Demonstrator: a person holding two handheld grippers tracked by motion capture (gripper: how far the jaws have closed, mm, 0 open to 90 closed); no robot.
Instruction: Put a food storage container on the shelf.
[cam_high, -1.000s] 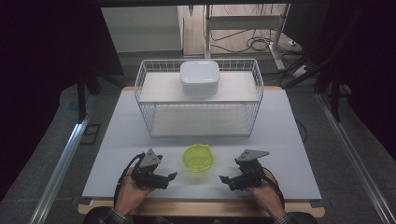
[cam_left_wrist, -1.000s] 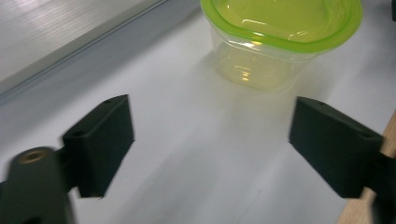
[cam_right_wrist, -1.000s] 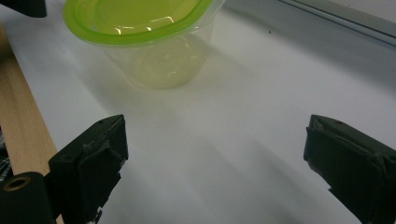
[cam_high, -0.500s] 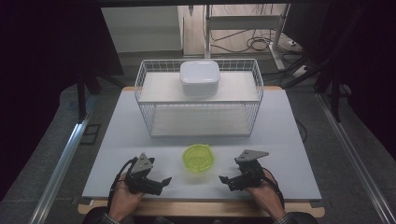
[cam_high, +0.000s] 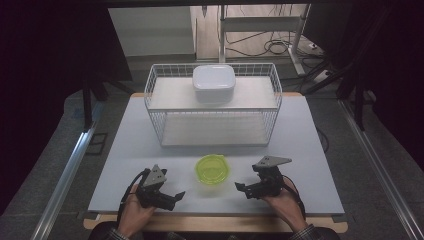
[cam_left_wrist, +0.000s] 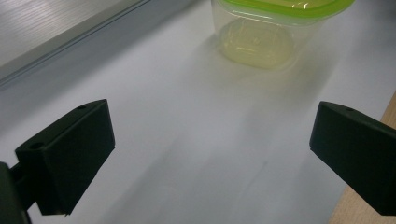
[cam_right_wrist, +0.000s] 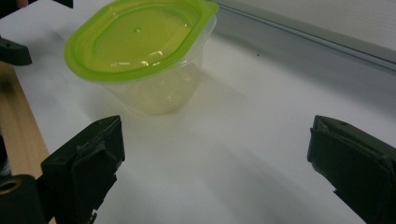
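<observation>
A clear plastic container with a lime-green lid (cam_high: 212, 169) stands upright near the table's front edge, between my two grippers. My left gripper (cam_high: 174, 199) lies to its left, pointing right. Its jaws have just been opening and hold nothing. My right gripper (cam_high: 244, 190) lies to the container's right, pointing left, open and empty. In the left gripper view the container (cam_left_wrist: 275, 28) sits ahead of the wide-apart gripper (cam_left_wrist: 210, 154), well clear of it. The right gripper view has the container (cam_right_wrist: 140, 51) ahead and to the left of the open gripper (cam_right_wrist: 215, 172).
A white wire basket (cam_high: 215, 125) stands at the middle back of the white table (cam_high: 310, 135), with a white lidded box (cam_high: 214, 82) on its top. The wooden front edge (cam_high: 215, 223) runs just behind both hands. The left gripper's jaw tip (cam_right_wrist: 14, 51) lies beyond the container.
The left gripper has drawn back slightly to the left and toward the front edge, and its jaws stand a little wider. The right gripper and the container have not moved.
</observation>
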